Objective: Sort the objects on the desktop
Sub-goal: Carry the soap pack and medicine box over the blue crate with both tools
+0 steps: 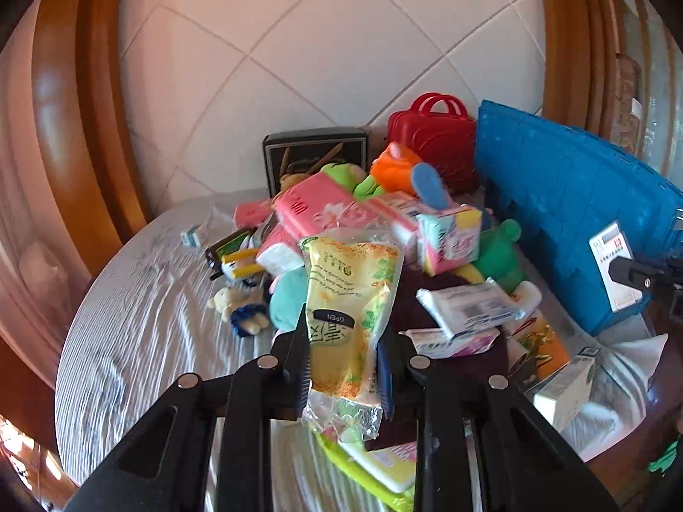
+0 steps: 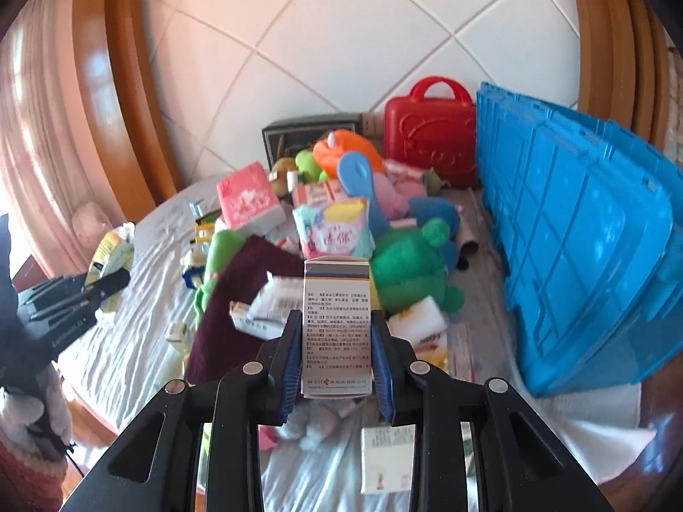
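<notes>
Jaws of the left gripper [image 1: 343, 367] pinch a yellow wet-wipe pack [image 1: 352, 298]. The right gripper [image 2: 337, 362] clamps a medicine box [image 2: 337, 328] above the cluttered tablecloth [image 2: 128, 341].

A: Free room? Bare striped cloth [image 1: 141, 333] on the left, only a small plush doll [image 1: 239, 305] there.
B: Centre's blocked by the heap: pink tissue pack [image 1: 313, 207], green plush [image 2: 410, 269], maroon towel [image 2: 239, 298].
A: Blue crate [image 2: 567, 230] walls off the right, red case [image 2: 429, 128] behind.
</notes>
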A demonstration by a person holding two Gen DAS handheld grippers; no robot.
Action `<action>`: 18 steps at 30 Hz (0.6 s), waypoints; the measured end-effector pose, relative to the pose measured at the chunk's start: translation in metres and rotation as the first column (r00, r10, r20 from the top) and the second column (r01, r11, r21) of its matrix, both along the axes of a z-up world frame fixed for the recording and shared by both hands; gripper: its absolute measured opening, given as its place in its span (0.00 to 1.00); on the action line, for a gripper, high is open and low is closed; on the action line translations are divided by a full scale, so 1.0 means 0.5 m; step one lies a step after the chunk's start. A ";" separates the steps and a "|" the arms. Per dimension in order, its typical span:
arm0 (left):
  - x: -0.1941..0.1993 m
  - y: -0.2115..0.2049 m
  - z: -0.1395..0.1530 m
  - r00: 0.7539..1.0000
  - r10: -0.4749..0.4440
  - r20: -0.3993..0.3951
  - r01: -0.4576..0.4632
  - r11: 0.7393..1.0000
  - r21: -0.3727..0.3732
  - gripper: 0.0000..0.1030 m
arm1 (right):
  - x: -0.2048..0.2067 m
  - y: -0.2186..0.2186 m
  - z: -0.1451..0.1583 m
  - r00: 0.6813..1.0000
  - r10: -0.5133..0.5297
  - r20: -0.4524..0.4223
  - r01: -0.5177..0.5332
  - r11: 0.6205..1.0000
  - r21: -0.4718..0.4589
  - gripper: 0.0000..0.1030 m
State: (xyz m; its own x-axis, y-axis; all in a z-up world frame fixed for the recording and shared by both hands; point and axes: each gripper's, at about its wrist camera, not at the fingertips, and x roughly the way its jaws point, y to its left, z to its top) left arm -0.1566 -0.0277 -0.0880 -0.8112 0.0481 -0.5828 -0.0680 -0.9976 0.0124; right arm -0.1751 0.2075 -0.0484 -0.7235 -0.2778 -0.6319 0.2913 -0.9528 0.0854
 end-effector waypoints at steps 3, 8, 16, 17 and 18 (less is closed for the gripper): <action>-0.021 0.077 0.047 0.998 -0.057 -0.038 0.057 0.998 -0.001 0.24 | -0.011 0.035 0.064 0.998 -0.004 -0.066 0.004 1.000 -0.001 0.28; -0.074 0.234 0.118 0.983 -0.159 -0.097 0.157 0.987 -0.028 0.24 | -0.046 0.121 0.158 0.989 -0.044 -0.144 0.049 0.998 0.032 0.28; -0.166 0.516 0.210 0.939 -0.315 -0.140 0.309 0.949 -0.062 0.24 | -0.124 0.345 0.241 0.966 -0.183 -0.183 0.199 0.977 0.074 0.28; -0.180 0.552 0.219 0.933 -0.333 -0.138 0.327 0.943 -0.069 0.24 | -0.134 0.376 0.245 0.964 -0.200 -0.178 0.217 0.973 0.081 0.28; -0.193 0.585 0.227 0.928 -0.349 -0.133 0.342 0.937 -0.075 0.24 | -0.146 0.408 0.250 0.961 -0.217 -0.172 0.234 0.968 0.090 0.28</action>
